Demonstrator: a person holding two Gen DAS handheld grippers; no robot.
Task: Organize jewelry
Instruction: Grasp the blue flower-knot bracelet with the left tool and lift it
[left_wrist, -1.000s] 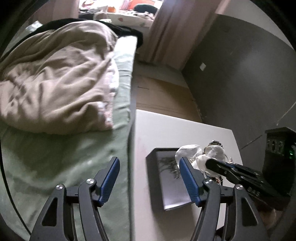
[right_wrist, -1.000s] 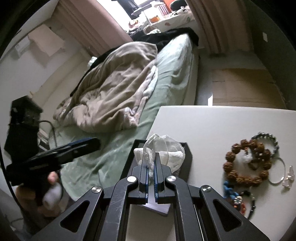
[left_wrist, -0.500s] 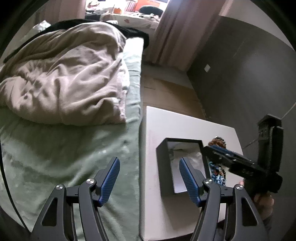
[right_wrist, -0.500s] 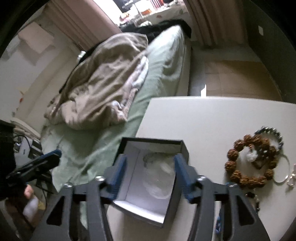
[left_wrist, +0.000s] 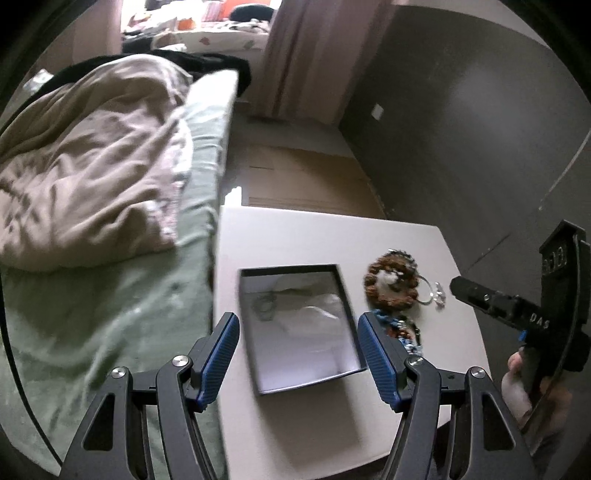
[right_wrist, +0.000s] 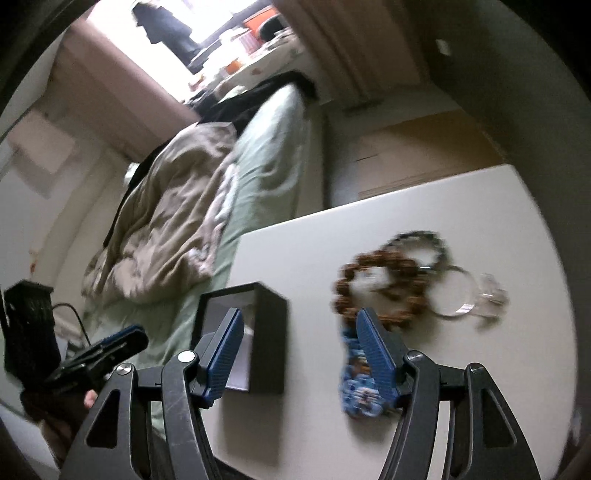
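Note:
A black box (left_wrist: 255, 373) with a white lining stands on the white table (left_wrist: 332, 240). In it lie a crumpled white wrapper (left_wrist: 321, 314) and a small dark chain (left_wrist: 264, 306). My left gripper (left_wrist: 297, 319) hangs open above the box, with nothing between its fingers. To the right of the box lie a brown bead bracelet (right_wrist: 380, 288), a dark bead bracelet (right_wrist: 421, 240), a silver bangle (right_wrist: 454, 295) and a blue bead bracelet (right_wrist: 358, 387). My right gripper (right_wrist: 300, 314) is open and empty over the gap between the box (right_wrist: 269, 332) and the bracelets. Its right finger covers part of the blue one.
A bed with a green sheet (left_wrist: 110, 314) and a rumpled beige duvet (left_wrist: 92, 166) runs along the table's left edge. A dark wall (left_wrist: 461, 147) stands to the right, and cardboard (left_wrist: 306, 177) lies on the floor beyond the table.
My right gripper let go of the white wrapper, which now lies in the box, opened, and swung right toward the bracelets. My left gripper moved right, from over the bed edge to over the box.

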